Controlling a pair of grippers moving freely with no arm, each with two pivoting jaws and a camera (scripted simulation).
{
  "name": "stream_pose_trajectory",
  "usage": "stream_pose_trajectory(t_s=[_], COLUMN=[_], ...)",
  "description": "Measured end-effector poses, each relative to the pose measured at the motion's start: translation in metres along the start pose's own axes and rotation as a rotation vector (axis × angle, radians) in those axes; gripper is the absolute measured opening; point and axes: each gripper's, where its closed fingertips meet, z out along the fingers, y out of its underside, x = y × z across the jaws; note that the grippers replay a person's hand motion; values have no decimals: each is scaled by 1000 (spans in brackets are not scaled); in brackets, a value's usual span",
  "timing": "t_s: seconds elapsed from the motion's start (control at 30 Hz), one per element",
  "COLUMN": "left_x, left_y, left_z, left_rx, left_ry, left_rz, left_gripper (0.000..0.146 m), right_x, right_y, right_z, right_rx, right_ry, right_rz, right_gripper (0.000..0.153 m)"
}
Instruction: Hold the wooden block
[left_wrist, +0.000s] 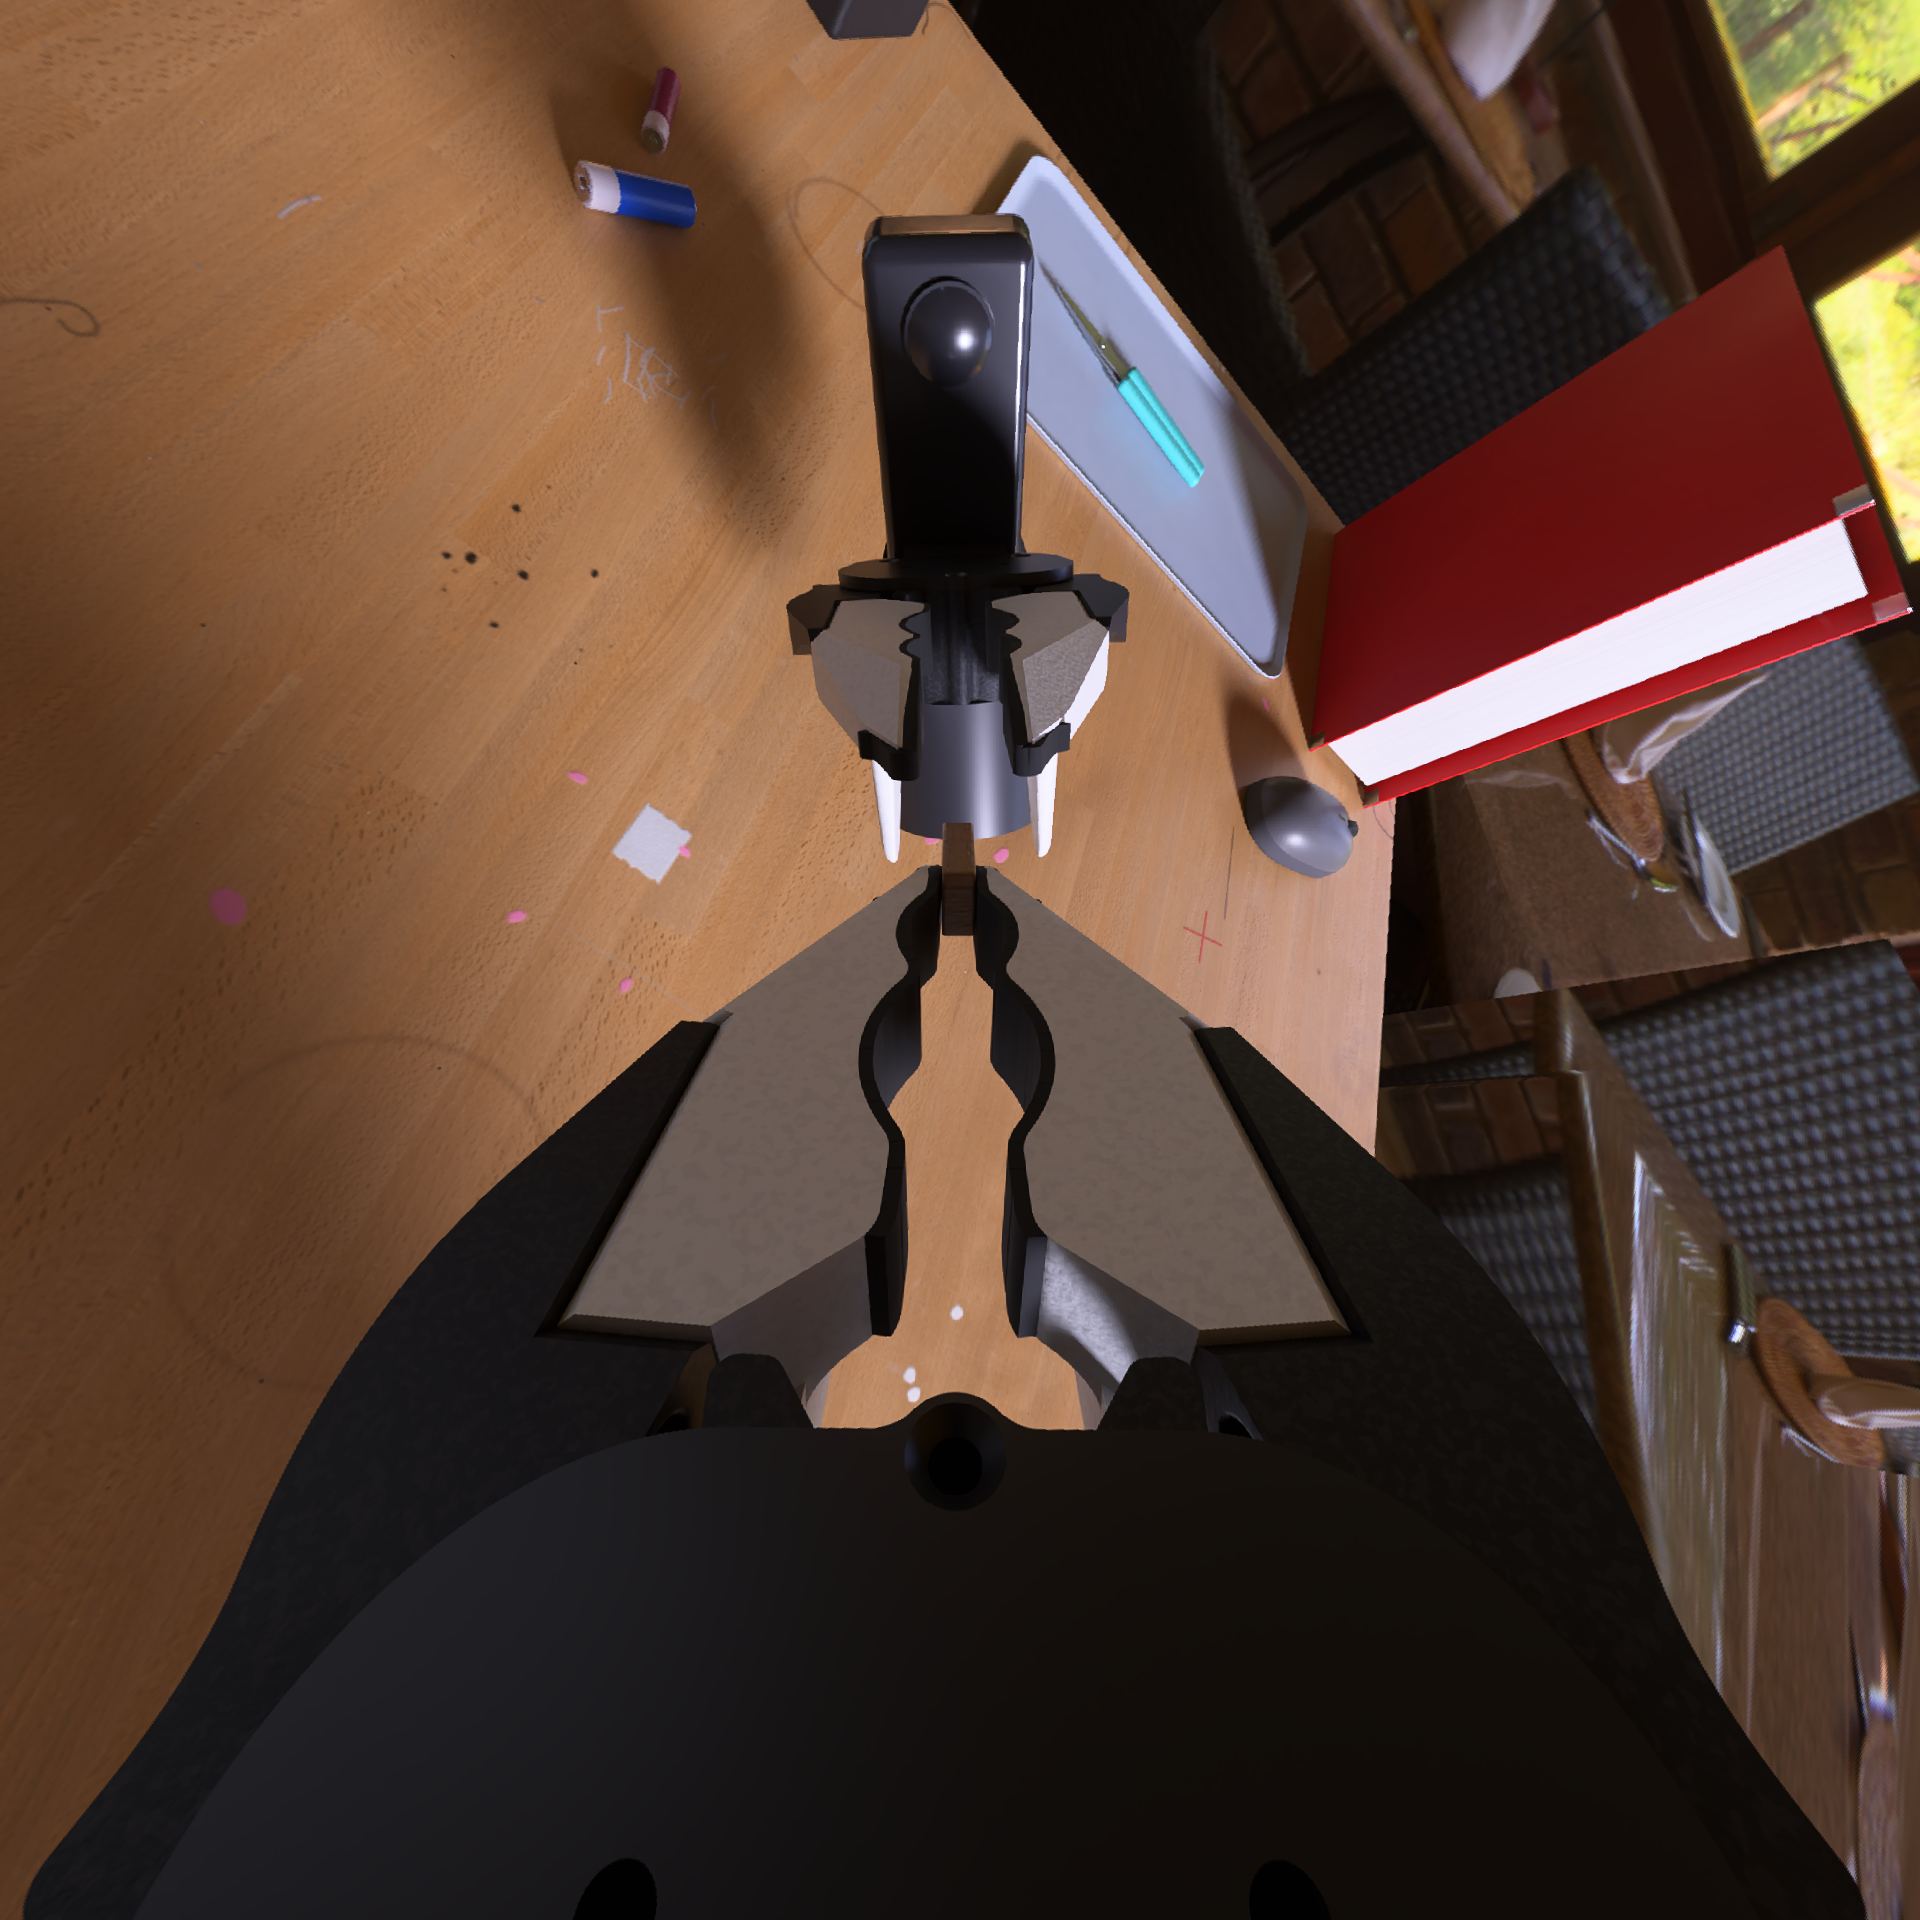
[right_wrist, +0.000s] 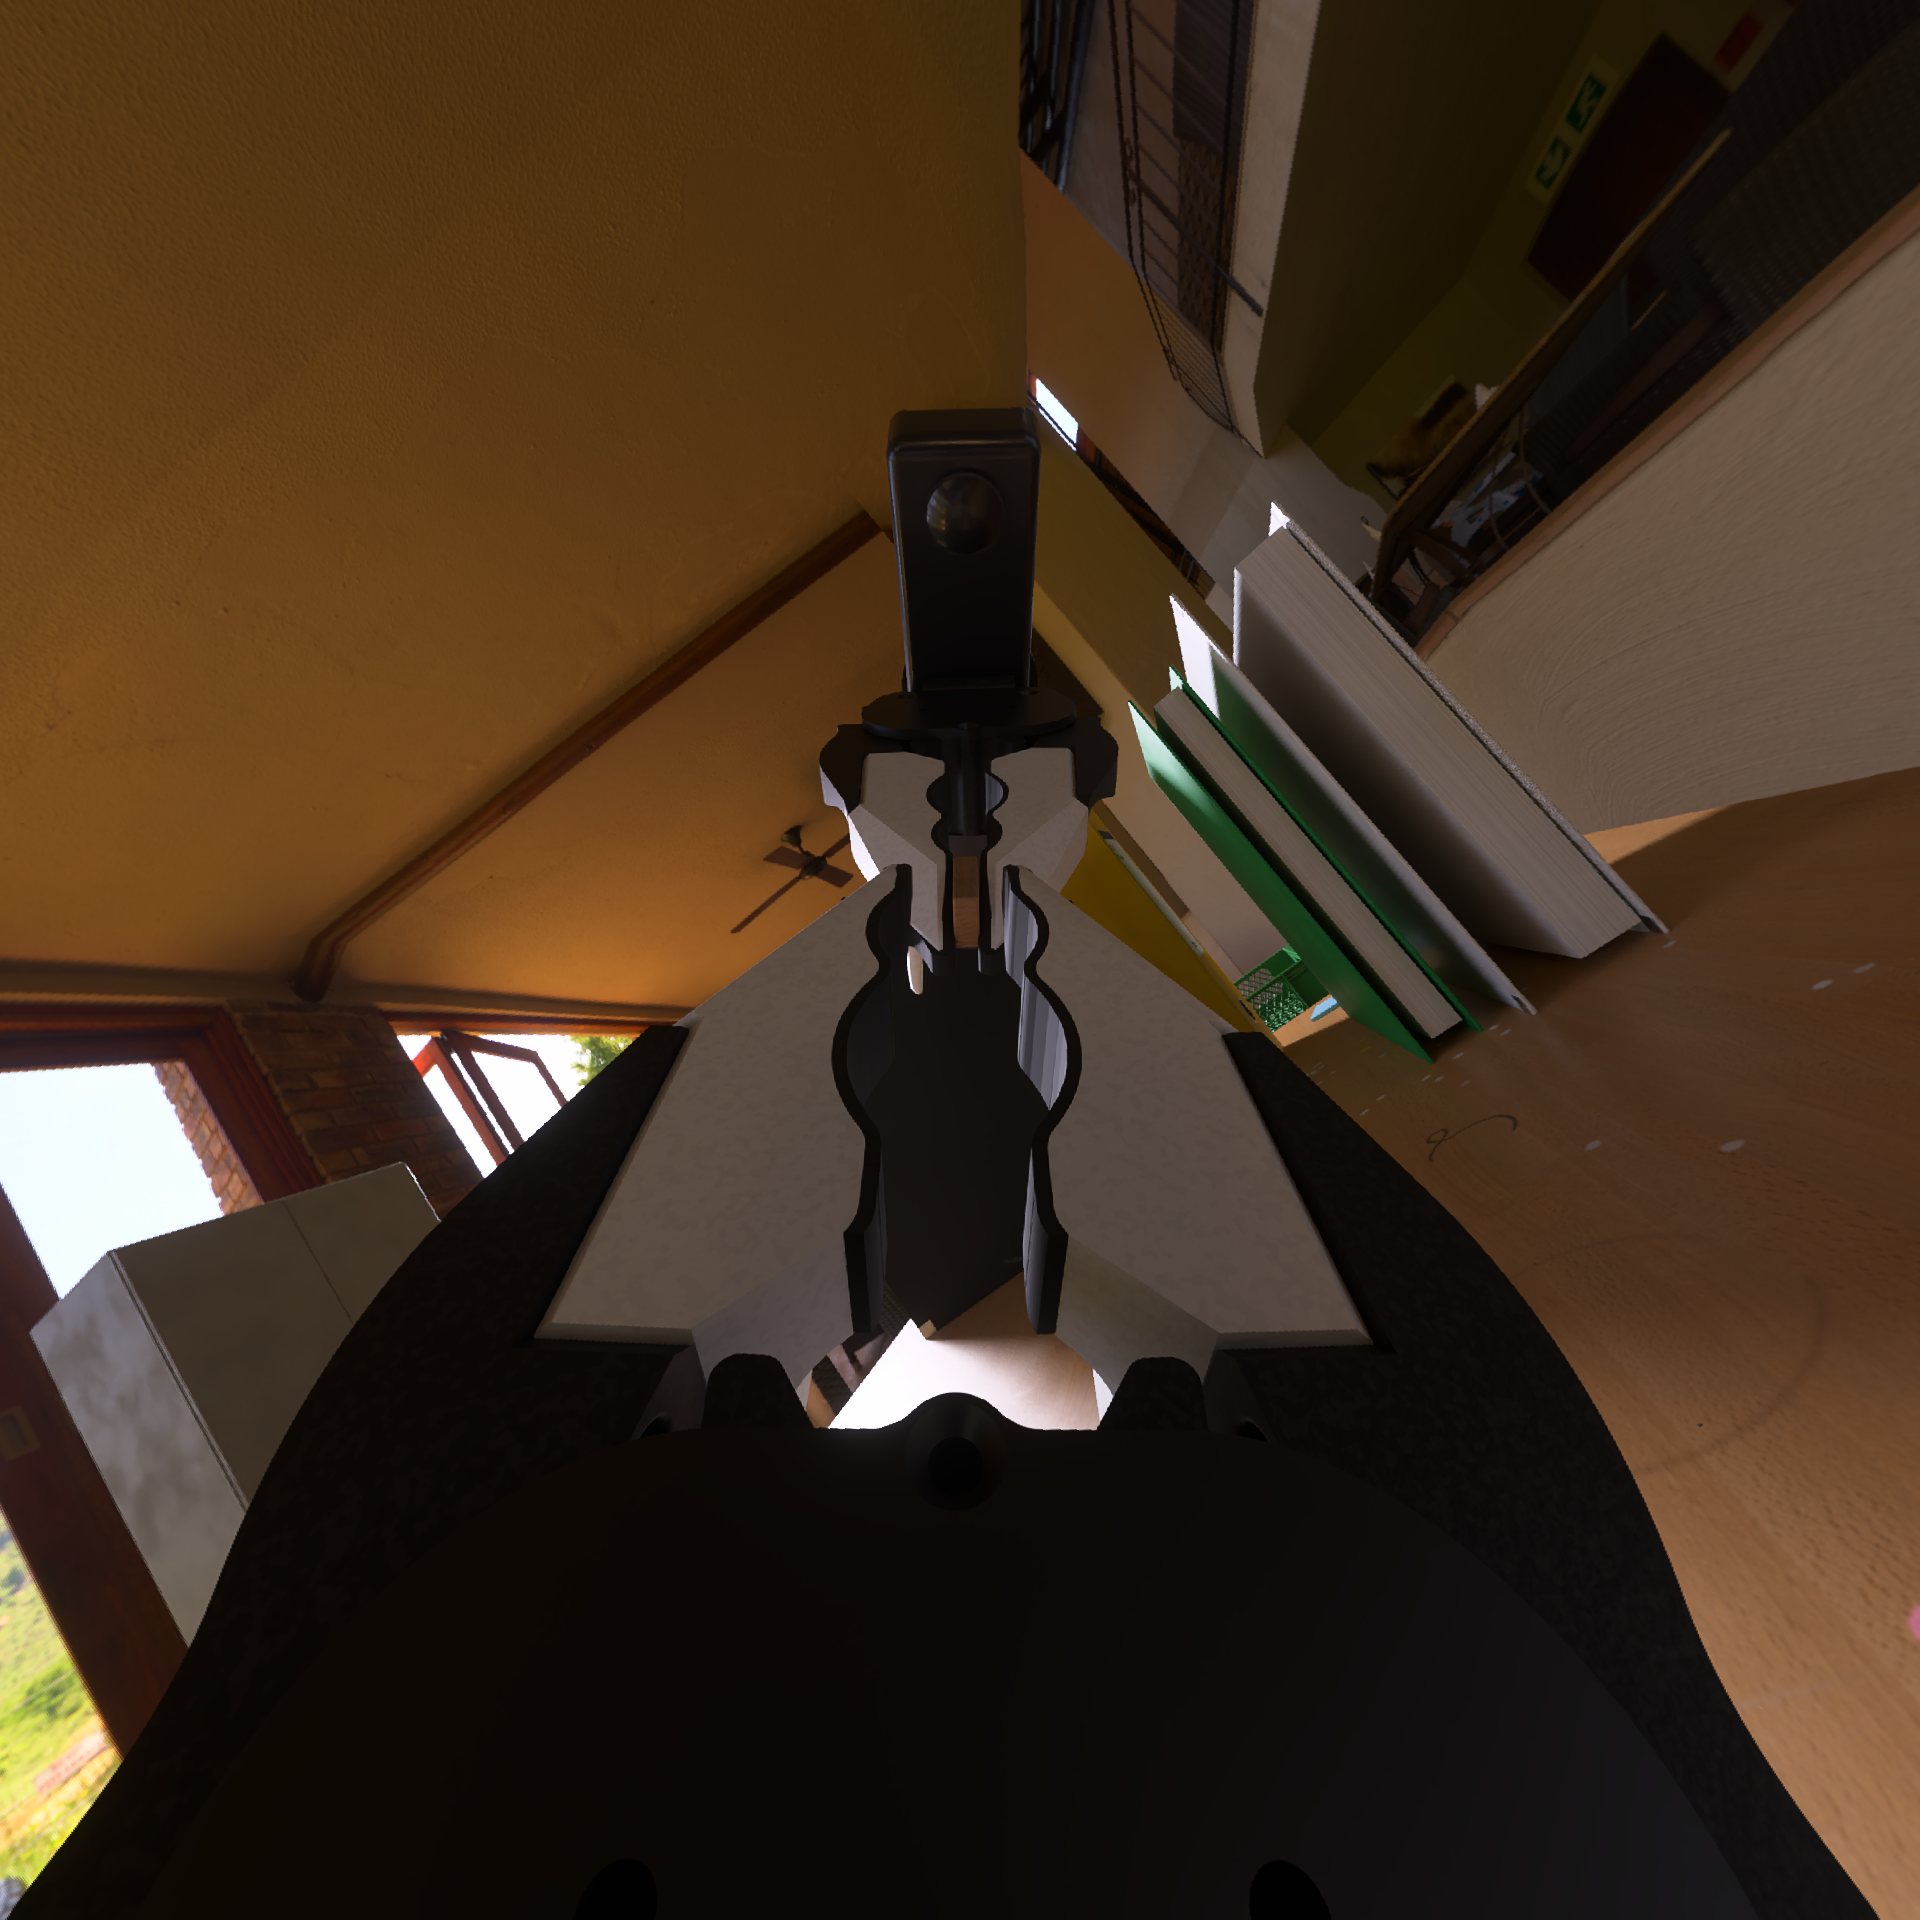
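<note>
The bench (left_wrist: 312, 520) is pale wood grain flecked with pink and black spots. Beyond the tool lie a blue-and-white battery (left_wrist: 636, 193) and a maroon one (left_wrist: 660, 108); rightward, a red book (left_wrist: 1621, 540), grey tray (left_wrist: 1226, 520), teal pen (left_wrist: 1158, 421).

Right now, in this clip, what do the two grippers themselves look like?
Both match. The left gripper has a matte black textured body, two pale grey wedge fingers and black inner pads with wavy, scalloped edges. The right gripper looks the same, and carries a glossy black camera block with a domed lens on top. No cables or markings are visible.
</note>
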Motion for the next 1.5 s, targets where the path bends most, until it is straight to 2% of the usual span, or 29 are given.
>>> stream_pose_trajectory(t_s=[0.67,1.13,1.5], left_x=[6,-2,5], left_y=[-4,-8,-12], left_z=[1,6,6], left_rx=[21,32,59], left_ry=[62,-14,35], left_rz=[-4,-2,11], left_gripper=[5,5,5], right_x=[-7,2,-6], right_y=[-4,-6,-12], right_z=[-1,-3,-4], right_rx=[-13,39,23], right_ry=[-23,28,-4], right_rz=[-34,-45,-44], right_gripper=[17,17,17])
